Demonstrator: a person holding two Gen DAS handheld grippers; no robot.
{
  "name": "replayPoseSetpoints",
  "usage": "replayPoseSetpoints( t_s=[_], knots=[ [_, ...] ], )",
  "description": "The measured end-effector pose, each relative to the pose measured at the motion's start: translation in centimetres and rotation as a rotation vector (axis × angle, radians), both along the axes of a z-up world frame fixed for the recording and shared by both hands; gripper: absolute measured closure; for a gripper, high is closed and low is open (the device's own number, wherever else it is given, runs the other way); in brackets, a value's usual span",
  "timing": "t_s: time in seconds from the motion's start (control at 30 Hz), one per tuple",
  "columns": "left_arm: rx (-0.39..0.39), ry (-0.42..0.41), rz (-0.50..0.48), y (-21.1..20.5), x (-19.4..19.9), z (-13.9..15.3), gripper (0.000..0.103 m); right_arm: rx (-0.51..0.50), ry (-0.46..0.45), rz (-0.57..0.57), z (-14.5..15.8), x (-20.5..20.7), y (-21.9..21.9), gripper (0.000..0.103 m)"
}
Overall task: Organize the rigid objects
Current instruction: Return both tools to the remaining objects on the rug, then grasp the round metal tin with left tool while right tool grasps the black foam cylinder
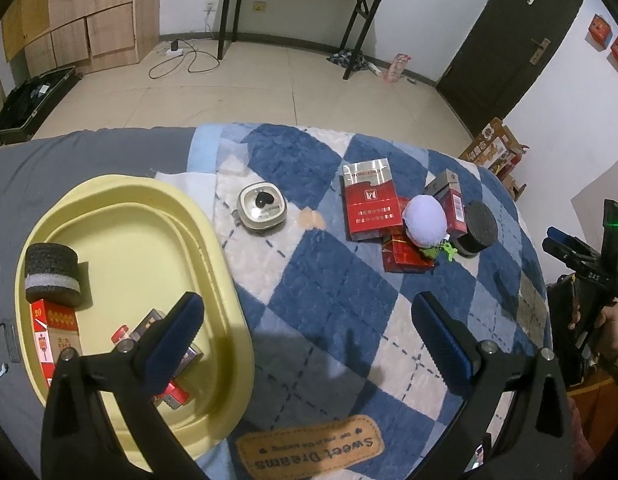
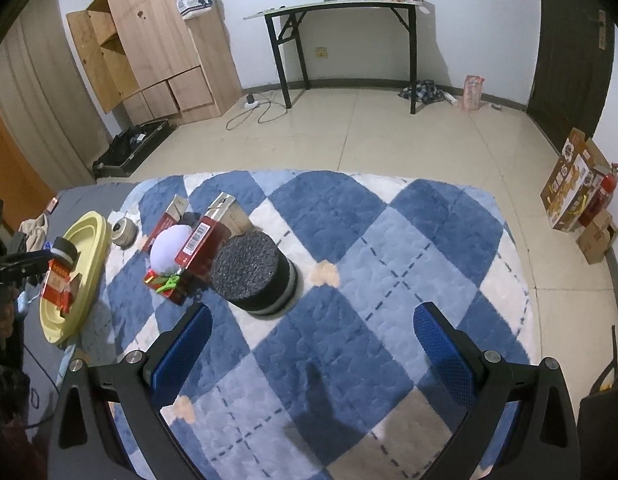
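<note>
Reading "Sweet Dreams" on blanket patch (image 1: 309,449); left hand-held gripper (image 1: 309,320), right hand-held gripper (image 2: 313,330) both spread, empty.

Blanket (image 2: 349,240): plush quilted cloth, matt, under both claws.
Tray (image 1: 225,280): smooth matt yellow plastic, beside the left claw's (image 1: 305,340) left finger.
Foam disc (image 2: 251,272): coarse black foam, rough, just ahead of the right claw (image 2: 313,344).
Cigarette pack (image 1: 371,204): glossy red card, ahead of the left claw.
Finger pads (image 2: 441,344): blue, textured.
Square tin (image 1: 262,208): dull metal.
</note>
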State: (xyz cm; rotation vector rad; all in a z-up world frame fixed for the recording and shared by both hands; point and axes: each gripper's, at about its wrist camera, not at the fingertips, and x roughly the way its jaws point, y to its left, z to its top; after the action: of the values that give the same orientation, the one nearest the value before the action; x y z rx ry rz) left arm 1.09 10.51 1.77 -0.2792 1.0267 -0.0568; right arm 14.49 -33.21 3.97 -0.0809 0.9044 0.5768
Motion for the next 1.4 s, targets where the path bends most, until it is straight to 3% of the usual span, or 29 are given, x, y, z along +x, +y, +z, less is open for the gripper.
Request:
replayPoseSetpoints(
  t_s=[0.43, 0.57, 0.77, 0.93, 1.07, 1.13, 1.23, 1.27, 1.4],
  knots=[
    [0.004, 0.012, 0.018, 1.3, 0.0, -0.4, 0.000, -0.013, 0.010, 0.027, -1.0, 0.3, 1.5, 0.000],
    [0.013, 0.023, -0.031, 1.1, 0.7, -0.8, 0.000, -0.015, 0.018, 0.043, -1.6, 0.4, 2.2, 0.000],
    [0.084, 0.050, -0.058, 0.4, 4.6, -2.6, 0.000, -0.051, 0.036, 0.074, -3.1, 1.2, 4.6, 0.000],
    [0.191, 0.130, -0.155, -0.3, 8.8, -5.0, 0.000, -0.155, 0.022, 0.178, -5.1, 2.1, 8.4, 0.000],
    [0.281, 0.151, -0.147, 0.0, 11.3, -6.8, 0.000, -0.246, 0.002, 0.216, -7.3, 2.8, 10.3, 0.000],
    [0.278, 0.162, -0.126, 0.4, 11.9, -7.5, 0.001, -0.257, -0.011, 0.217, -7.9, 3.1, 10.7, 0.000],
    [0.263, 0.165, -0.108, 0.8, 12.4, -8.5, 0.011, -0.241, -0.027, 0.220, -8.4, 3.4, 11.2, 0.000],
    [0.260, 0.169, -0.113, 0.7, 12.5, -8.8, 0.019, -0.235, -0.031, 0.219, -8.6, 3.5, 11.3, 0.000],
    [0.246, 0.179, -0.160, 0.1, 12.7, -9.8, 0.035, -0.218, -0.020, 0.218, -9.8, 4.5, 11.6, 0.000]
  ],
)
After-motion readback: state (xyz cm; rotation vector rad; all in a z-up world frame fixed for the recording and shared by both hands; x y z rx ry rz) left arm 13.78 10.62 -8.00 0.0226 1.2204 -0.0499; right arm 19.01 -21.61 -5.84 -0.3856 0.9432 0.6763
